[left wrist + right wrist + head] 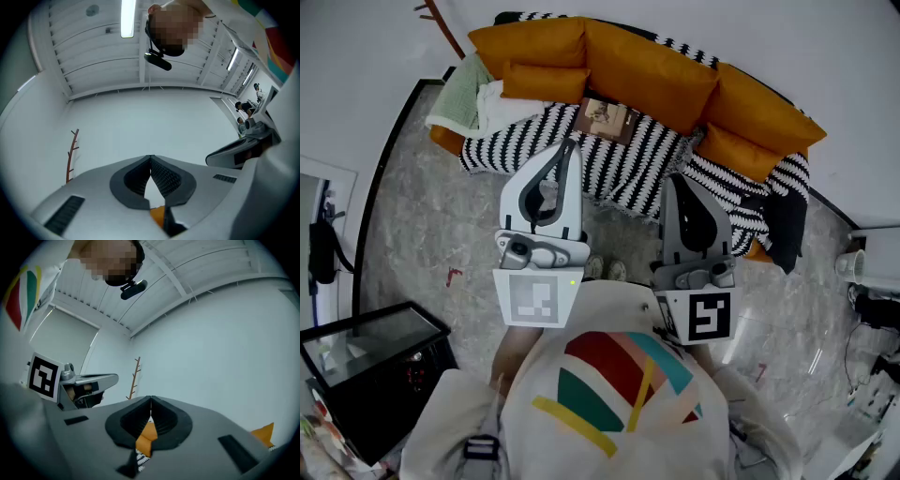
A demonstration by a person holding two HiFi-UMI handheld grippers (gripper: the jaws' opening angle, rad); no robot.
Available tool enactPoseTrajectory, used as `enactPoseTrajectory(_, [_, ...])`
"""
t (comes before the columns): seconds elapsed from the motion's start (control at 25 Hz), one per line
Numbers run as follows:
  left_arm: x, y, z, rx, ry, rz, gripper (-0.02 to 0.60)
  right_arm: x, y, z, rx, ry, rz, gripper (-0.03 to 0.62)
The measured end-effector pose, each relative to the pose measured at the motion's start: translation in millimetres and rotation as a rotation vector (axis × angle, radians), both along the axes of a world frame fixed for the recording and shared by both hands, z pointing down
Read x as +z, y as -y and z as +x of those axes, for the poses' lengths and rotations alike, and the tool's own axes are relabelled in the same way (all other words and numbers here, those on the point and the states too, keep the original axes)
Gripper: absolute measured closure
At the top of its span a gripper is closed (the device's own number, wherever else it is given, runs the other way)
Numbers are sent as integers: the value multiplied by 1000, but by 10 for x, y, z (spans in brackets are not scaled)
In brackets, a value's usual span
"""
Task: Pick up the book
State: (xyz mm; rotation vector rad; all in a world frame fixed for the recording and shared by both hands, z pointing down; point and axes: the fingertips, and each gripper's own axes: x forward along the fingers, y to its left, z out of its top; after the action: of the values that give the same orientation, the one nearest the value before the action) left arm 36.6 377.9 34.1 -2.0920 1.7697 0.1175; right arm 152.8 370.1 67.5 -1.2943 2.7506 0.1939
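Observation:
The book [606, 119], brown-covered, lies flat on the black-and-white striped blanket [619, 164] over the orange sofa [647, 70], seen in the head view. Both grippers are held up in front of the person, short of the sofa and pointing toward it. My left gripper [570, 143] sits nearer the book, just below and left of it. My right gripper [669, 178] is to the book's lower right. In the left gripper view the jaws [150, 157] meet at the tips with nothing between them. The right gripper [151, 400] shows its jaws likewise closed and empty, with orange cushion behind.
Green and white cloths [478, 98] lie at the sofa's left end, a dark garment [784, 225] at its right end. A glass-topped cabinet [370, 349] stands at lower left. A brown coat stand [441, 26] leans by the wall. The floor is marble.

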Motion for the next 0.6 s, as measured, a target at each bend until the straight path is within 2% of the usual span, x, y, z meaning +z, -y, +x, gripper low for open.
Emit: enactPoseTrajectory(0.6, [-29, -69, -115, -27, 23, 2, 574, 7, 17, -59, -16, 55, -23, 580])
